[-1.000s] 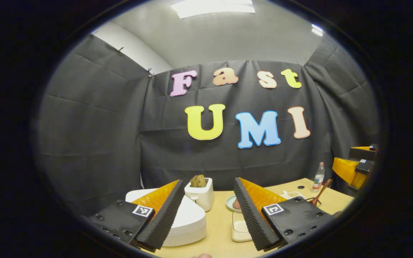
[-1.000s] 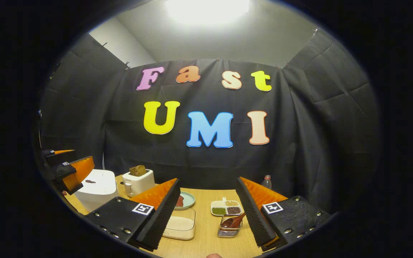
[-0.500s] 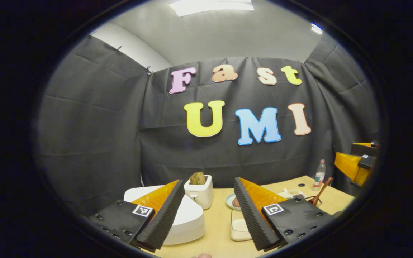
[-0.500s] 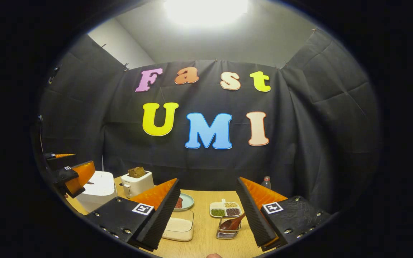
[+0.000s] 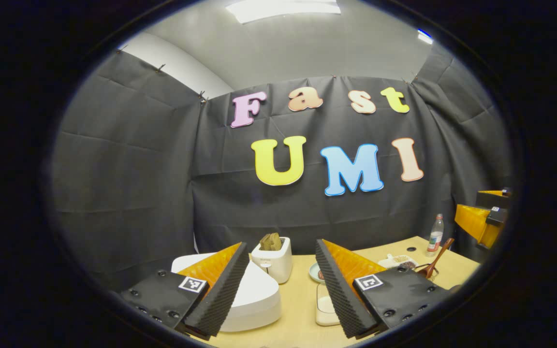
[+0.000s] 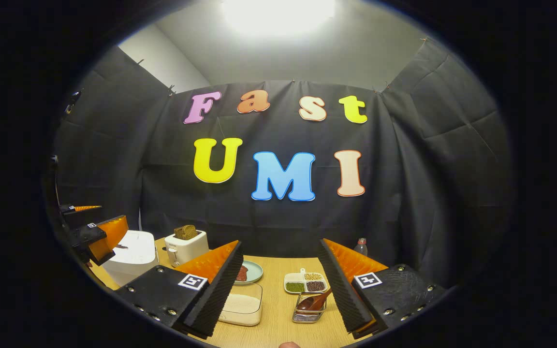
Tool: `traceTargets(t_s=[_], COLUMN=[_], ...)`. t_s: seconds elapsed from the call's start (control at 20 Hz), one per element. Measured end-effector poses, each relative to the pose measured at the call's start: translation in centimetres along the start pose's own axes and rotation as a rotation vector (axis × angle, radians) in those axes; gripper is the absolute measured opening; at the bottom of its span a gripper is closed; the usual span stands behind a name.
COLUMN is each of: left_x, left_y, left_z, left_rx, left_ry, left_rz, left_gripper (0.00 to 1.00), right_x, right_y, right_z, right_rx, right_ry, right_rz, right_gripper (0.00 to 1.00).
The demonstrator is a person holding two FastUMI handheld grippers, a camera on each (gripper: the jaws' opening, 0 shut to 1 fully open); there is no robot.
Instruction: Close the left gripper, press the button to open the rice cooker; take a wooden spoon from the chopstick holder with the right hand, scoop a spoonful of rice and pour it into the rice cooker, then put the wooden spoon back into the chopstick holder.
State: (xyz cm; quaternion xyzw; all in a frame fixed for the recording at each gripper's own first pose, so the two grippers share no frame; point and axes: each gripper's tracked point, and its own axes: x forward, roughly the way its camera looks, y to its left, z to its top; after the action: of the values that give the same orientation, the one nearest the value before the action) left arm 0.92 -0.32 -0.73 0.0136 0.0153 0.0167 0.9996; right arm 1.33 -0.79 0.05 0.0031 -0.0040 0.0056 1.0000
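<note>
Sitting closed at the desk's (image 6: 278, 270) left end, the white rice cooker (image 5: 254, 295) lies just beyond the left claw (image 5: 282, 285), whose jaws are spread apart. The wooden spoon (image 6: 313, 301) rests in the chopstick holder (image 6: 307, 311) between the right claw's (image 6: 281, 285) parted jaws.

Bare table (image 6: 278, 309) between rice box (image 6: 242, 309) and chopstick holder (image 6: 307, 311), toaster (image 6: 186, 246) crowding rice cooker (image 6: 131, 253)

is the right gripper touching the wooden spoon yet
Apart. In the right gripper view the right gripper is open and raised, and the wooden spoon rests in the chopstick holder farther off between its fingers.
</note>
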Motion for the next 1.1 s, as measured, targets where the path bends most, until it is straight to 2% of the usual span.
traceTargets(t_s=[0.15, 0.35, 0.5, 0.55, 0.7, 0.75, 0.8, 1.1], left_x=[0.0, -0.2, -0.3, -0.5, -0.8, -1.3, -1.0, 0.5], left_y=[0.1, 0.0, -0.3, 0.0, 0.3, 0.8, 1.1, 2.5], left_z=[0.0, 0.6, 1.1, 1.0, 0.8, 0.8, 0.9, -0.2], left_rx=[0.004, 0.018, 0.02, 0.016, -0.002, 0.001, -0.005, -0.032], left_ry=[0.003, -0.018, -0.028, -0.029, -0.024, -0.021, -0.022, -0.001], left_rz=[0.001, -0.003, -0.012, -0.005, 0.001, 0.018, 0.021, 0.041], left_gripper=[0.92, 0.69, 0.42, 0.39, 0.17, 0.17, 0.09, 0.08], right_x=[-0.2, -0.3, -0.5, -0.6, -0.8, -0.9, -1.0, -1.5], right_y=[0.0, -0.1, 0.0, 0.0, 0.1, 0.1, 0.2, 0.1], right_z=[0.0, 0.1, 0.4, 0.5, 0.8, 0.7, 0.8, 0.9], right_rx=[0.004, -0.001, -0.01, -0.015, -0.02, -0.02, -0.022, -0.024], right_ry=[0.001, -0.001, -0.004, -0.006, -0.012, -0.014, -0.014, -0.018], right_rz=[0.0, -0.001, 0.003, 0.004, 0.009, 0.01, 0.012, 0.003], right_gripper=[0.95, 0.95, 0.95, 0.95, 0.95, 0.95, 0.95, 0.95])
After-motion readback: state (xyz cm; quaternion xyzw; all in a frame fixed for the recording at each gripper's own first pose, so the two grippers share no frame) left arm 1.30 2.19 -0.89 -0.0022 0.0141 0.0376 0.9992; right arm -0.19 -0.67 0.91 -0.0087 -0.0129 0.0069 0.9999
